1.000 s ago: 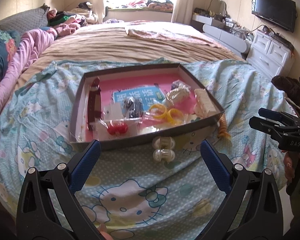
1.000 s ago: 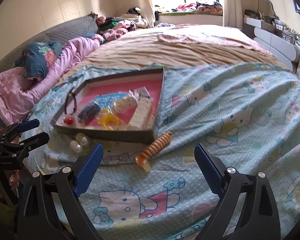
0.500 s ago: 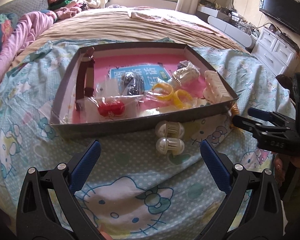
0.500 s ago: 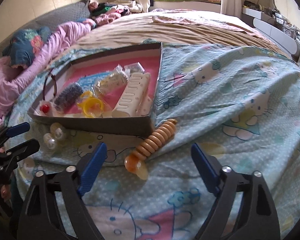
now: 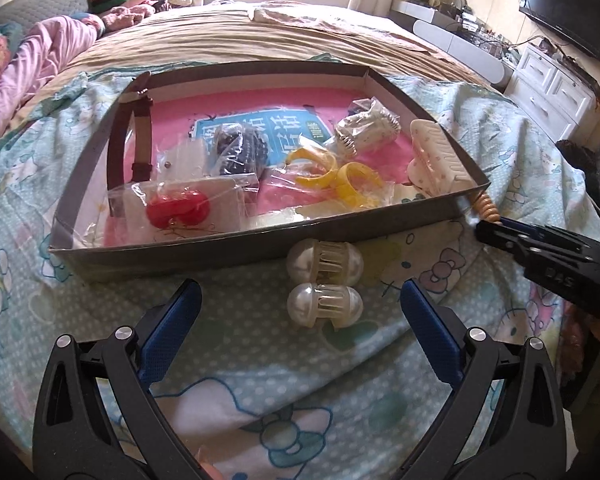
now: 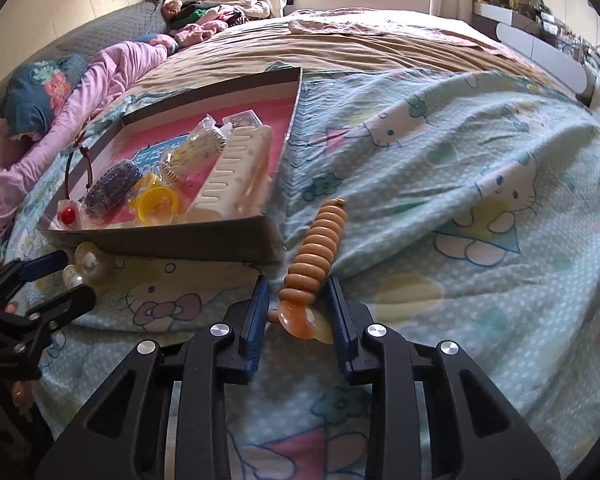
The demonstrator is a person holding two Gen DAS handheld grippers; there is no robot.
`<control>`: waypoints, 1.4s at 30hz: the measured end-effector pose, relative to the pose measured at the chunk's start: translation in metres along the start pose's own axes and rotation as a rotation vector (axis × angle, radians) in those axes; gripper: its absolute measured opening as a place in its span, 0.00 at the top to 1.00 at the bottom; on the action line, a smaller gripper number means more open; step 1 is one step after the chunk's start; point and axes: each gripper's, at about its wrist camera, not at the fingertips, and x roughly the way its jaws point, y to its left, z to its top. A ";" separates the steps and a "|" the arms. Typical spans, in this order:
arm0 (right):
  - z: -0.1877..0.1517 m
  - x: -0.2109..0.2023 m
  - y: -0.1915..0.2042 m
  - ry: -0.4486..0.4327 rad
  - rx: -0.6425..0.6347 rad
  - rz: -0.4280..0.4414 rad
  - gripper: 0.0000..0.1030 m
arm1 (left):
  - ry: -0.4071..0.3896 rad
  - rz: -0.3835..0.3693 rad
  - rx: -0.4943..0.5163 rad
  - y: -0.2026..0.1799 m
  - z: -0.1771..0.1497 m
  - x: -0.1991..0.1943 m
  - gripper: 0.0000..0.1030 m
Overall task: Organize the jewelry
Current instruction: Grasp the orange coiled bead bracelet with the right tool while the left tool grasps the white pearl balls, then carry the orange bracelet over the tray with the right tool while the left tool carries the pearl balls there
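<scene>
Closed in since a second ago: right gripper [image 6: 298,304] now low over the bedspread [image 6: 439,208], jaws narrowed around the amber end of the orange beaded clip [image 6: 317,248], just bracketing it, not clearly pinching. Could slip out or snag the soft fabric if squeezed on that glossy tip. Left gripper [image 5: 300,320] level, jaws spread wide before two pearl clips [image 5: 324,280]. Beyond, tray [image 5: 172,250] holding bagged trinkets.

Right gripper [image 6: 298,306] fingers have narrowed, seemingly touching the orange hair clip [image 6: 315,264]
</scene>
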 end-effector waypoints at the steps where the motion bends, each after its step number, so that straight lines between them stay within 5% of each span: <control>1: -0.001 -0.002 -0.002 -0.006 0.000 -0.001 0.74 | 0.002 0.000 0.000 0.000 0.001 0.002 0.10; 10: -0.012 -0.021 -0.021 -0.016 0.021 -0.011 0.75 | 0.009 0.042 0.039 -0.004 0.000 0.011 0.38; 14: -0.018 -0.029 -0.029 -0.019 0.032 -0.009 0.76 | 0.002 0.026 0.079 -0.009 -0.001 0.009 0.72; 29: -0.028 -0.064 -0.031 -0.042 0.058 0.029 0.76 | -0.026 -0.049 0.072 -0.012 -0.003 -0.031 0.72; 42: -0.022 -0.091 0.010 -0.078 -0.025 0.103 0.76 | -0.092 -0.044 0.031 0.001 0.003 -0.064 0.72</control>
